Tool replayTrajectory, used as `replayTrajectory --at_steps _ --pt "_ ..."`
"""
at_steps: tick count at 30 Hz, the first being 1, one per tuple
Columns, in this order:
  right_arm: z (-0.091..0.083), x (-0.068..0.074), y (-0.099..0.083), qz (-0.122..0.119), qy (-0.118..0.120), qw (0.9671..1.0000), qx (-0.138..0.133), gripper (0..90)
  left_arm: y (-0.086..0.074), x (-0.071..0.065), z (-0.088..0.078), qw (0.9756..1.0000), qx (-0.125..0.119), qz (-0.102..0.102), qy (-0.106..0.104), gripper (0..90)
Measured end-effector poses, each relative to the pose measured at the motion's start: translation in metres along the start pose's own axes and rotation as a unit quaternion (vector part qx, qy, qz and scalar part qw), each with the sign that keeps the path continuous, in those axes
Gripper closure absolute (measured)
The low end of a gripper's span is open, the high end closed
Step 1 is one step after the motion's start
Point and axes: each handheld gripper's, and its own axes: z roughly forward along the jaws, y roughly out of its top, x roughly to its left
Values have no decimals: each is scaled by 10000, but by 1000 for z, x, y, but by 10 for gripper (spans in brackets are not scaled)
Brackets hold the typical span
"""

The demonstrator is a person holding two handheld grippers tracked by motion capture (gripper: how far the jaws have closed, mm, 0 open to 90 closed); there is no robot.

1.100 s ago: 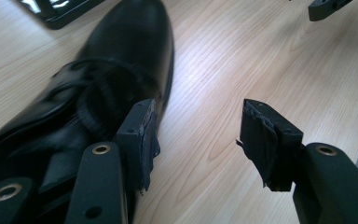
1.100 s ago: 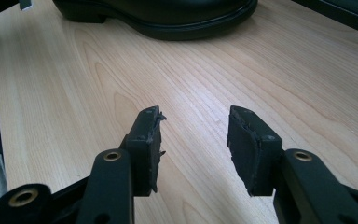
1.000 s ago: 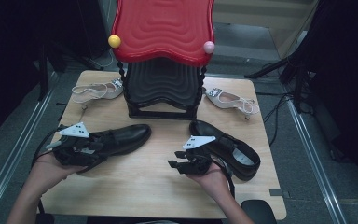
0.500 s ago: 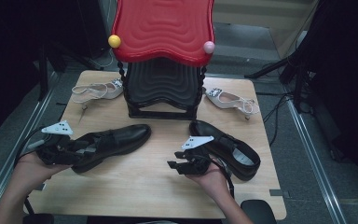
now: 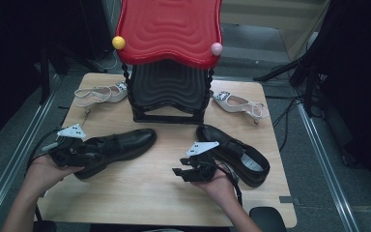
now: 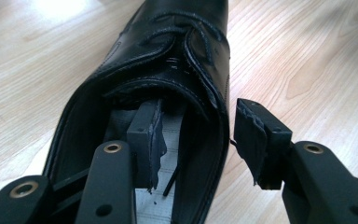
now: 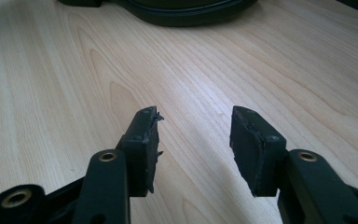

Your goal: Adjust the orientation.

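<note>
A black lace-up shoe (image 5: 121, 145) lies on the wooden table (image 5: 140, 193) at the left, toe to the right. My left gripper (image 5: 92, 153) is at its heel end. In the left gripper view one pad (image 6: 149, 135) sits inside the shoe (image 6: 168, 60) and the other (image 6: 256, 140) outside its side wall. The jaws have just been closing, with a gap still showing at the outer pad. The second black shoe (image 5: 236, 154) lies at the right. My right gripper (image 5: 181, 173) rests beside it, open over bare wood (image 7: 193, 140).
A red-topped black stand (image 5: 169, 48) rises at the back middle of the table. One white sandal (image 5: 101, 93) lies to its left and another (image 5: 236, 103) to its right. A black shoe's edge (image 7: 186, 9) lies ahead of the right gripper.
My left gripper drew back to the left off the shoe's heel, then came right again and now straddles the shoe's side wall. The right hand has kept still.
</note>
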Motion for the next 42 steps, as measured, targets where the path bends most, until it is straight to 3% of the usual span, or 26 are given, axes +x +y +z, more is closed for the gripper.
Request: replayTrajectory --at_steps 8,12,15,18,19,24,28,33,42 --pt "2 1 0 -11 9 10000 57 526 15 -5 20 9996 218 164 -57 522" --pt "3 1 0 -15 9 10000 72 526 18 -9 32 9986 377 367 60 539" --pt "3 1 0 -30 15 10000 76 526 19 -10 36 9987 333 371 110 577" --pt "4 1 -1 -26 16 9999 96 525 19 -9 36 9990 325 306 9 617" --pt "5 2 -1 -22 32 9999 108 525 19 -10 36 9990 315 310 -32 678" --pt "5 2 0 -30 33 9999 108 526 19 -9 34 9990 313 272 -152 744" --pt "4 1 0 2 10 10000 80 530 20 -10 31 9996 153 145 -192 765" --pt "1 0 -1 33 -27 10000 31 531 26 -18 32 9996 115 219 -133 774" --pt "-6 0 -7 126 -128 9998 -19 531 46 -42 40 9990 -22 268 -356 772"
